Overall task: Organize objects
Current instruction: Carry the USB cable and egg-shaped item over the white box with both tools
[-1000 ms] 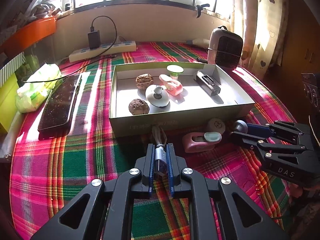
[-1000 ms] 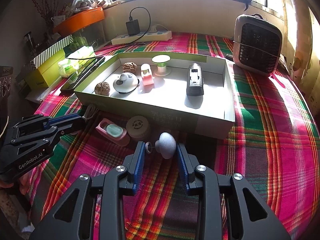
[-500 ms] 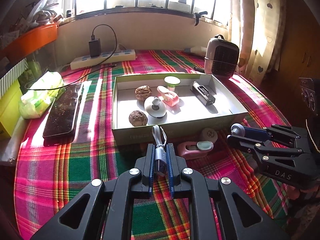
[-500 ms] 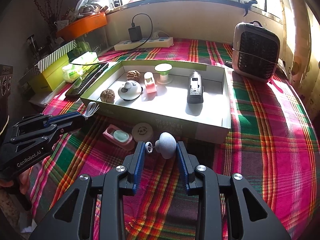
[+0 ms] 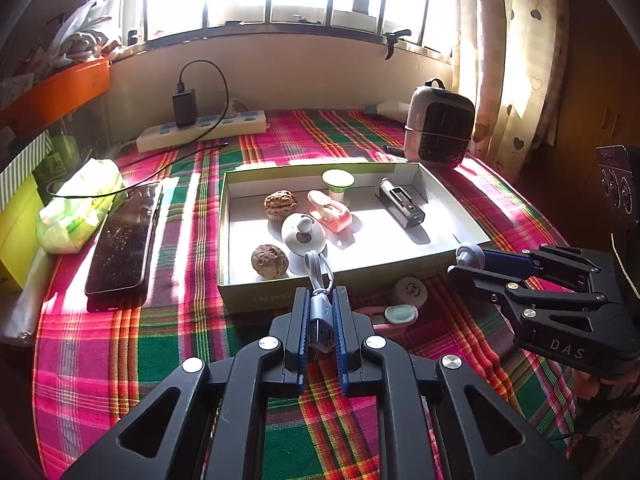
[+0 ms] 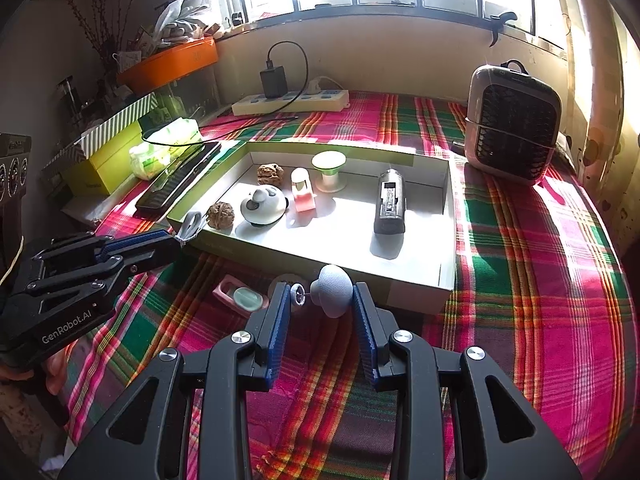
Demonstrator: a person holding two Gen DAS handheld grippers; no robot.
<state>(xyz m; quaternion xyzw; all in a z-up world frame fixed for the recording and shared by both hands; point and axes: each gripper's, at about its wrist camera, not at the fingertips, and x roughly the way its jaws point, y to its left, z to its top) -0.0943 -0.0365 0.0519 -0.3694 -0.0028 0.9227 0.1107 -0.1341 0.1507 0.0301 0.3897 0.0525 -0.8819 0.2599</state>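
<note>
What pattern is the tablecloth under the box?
The tablecloth is plaid in pink, green and orange, clearest in the right wrist view.

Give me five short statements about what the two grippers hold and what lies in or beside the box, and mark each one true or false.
1. The left gripper is shut on a short USB cable. True.
2. The right gripper holds nothing. False: a grey mushroom-shaped knob sits clamped between its pads.
3. Two walnuts lie inside the box. True.
4. The pink clip with the pale green top lies inside the box. False: it rests on the plaid cloth in front of the box.
5. The dark phone lies inside the box. False: it lies on the cloth beside the box.
</note>
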